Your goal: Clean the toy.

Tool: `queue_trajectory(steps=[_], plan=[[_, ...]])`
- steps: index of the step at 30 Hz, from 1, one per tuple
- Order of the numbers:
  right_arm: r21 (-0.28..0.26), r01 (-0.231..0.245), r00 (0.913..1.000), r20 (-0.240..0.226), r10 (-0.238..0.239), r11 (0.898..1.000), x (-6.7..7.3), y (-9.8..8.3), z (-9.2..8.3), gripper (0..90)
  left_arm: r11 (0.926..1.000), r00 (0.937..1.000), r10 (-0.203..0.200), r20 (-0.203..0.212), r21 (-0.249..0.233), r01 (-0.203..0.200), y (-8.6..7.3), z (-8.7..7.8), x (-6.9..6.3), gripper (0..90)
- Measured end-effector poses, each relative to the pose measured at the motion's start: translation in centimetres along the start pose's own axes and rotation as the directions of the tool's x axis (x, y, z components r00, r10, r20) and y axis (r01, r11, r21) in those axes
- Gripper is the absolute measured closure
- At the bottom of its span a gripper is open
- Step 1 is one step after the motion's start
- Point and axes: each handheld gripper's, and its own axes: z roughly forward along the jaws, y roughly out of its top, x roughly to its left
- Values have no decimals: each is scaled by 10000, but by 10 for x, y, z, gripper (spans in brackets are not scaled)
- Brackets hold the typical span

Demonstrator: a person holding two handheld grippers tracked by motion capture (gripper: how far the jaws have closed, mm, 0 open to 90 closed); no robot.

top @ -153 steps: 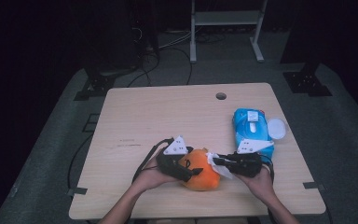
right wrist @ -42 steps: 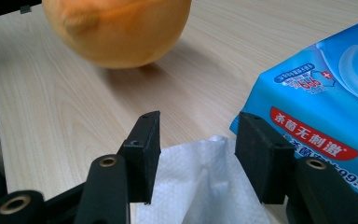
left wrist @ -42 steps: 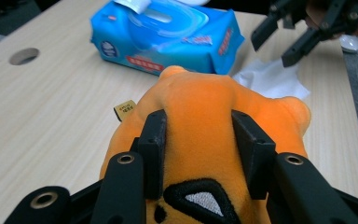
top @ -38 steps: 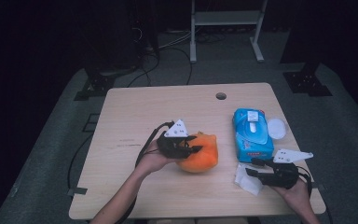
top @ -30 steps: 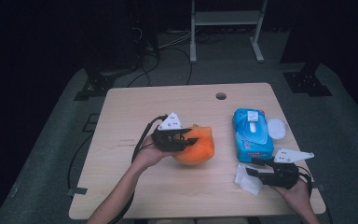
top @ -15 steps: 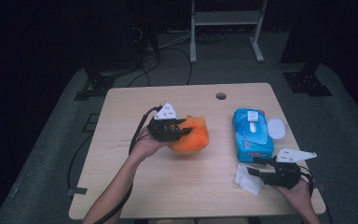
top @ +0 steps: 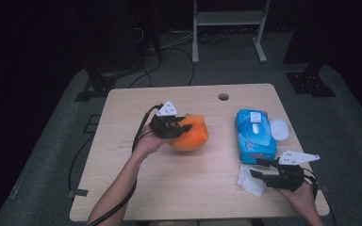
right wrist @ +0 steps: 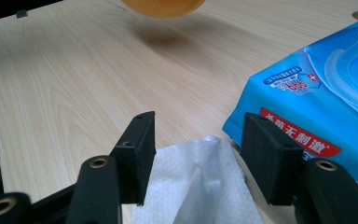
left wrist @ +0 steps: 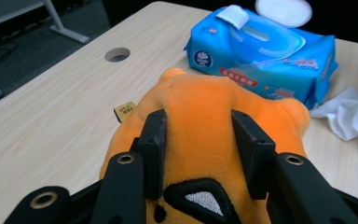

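Two grippers, two jobs right now. Left gripper point(top: 181, 127) is clamped on the orange plush toy point(top: 191, 134), jaws pressing into its sides in the left gripper view, black-and-white patch point(left wrist: 200, 200) between the jaw roots; in the high view the toy sits left of centre on the wooden table point(top: 169, 188), well left of the blue wet-wipe pack point(top: 254, 136). The right gripper view shows a shadow on the table under it, so it looks lifted, not resting. Right gripper point(top: 257, 175) is at the near right corner; its jaws have just been opening and stand apart, the white wipe point(right wrist: 196, 186) lying between them with no pad pressing on it, so it's released. Round white lid point(top: 279, 128) sits just beside the pack's far side. My read: the step is carrying the toy clear while the wipe gets let go. To do it well: keep the squeeze steady since plush gives and can slip, move it level, and lift the right gripper straight up so the wipe doesn't drag along.
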Motion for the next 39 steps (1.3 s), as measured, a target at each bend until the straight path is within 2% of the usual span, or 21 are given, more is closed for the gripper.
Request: queue_trajectory(steps=[4,15,23,24,27,29,31,39], plan=[[5,-29,10000,11,29,10000,0,0,0,426,9998,9998,-190,-90,3,190,-4,3,4,603],[-26,25,10000,59,-25,10000,1,0,-1,415,9990,9991,-409,-79,189,410,-14,15,7,598],[-6,20,10000,64,-20,10000,1,0,-1,405,9977,9988,-439,227,530,427,-23,27,1,580],[9,33,10000,65,-33,10000,1,0,-1,405,9971,9986,-439,290,630,420,-24,28,1,571],[30,52,10000,62,-52,10000,1,0,-1,404,9975,9977,-530,413,489,509,-26,29,-1,543],[33,53,10000,58,-53,10000,1,0,0,404,9972,9977,-574,362,499,555,-24,28,-1,477],[33,52,10000,57,-53,10000,2,0,0,404,9973,9973,-631,385,404,616,-22,25,-1,406],[47,63,9999,97,-64,10000,4,0,-1,400,9971,9967,-745,306,189,740,-18,11,-3,274]])
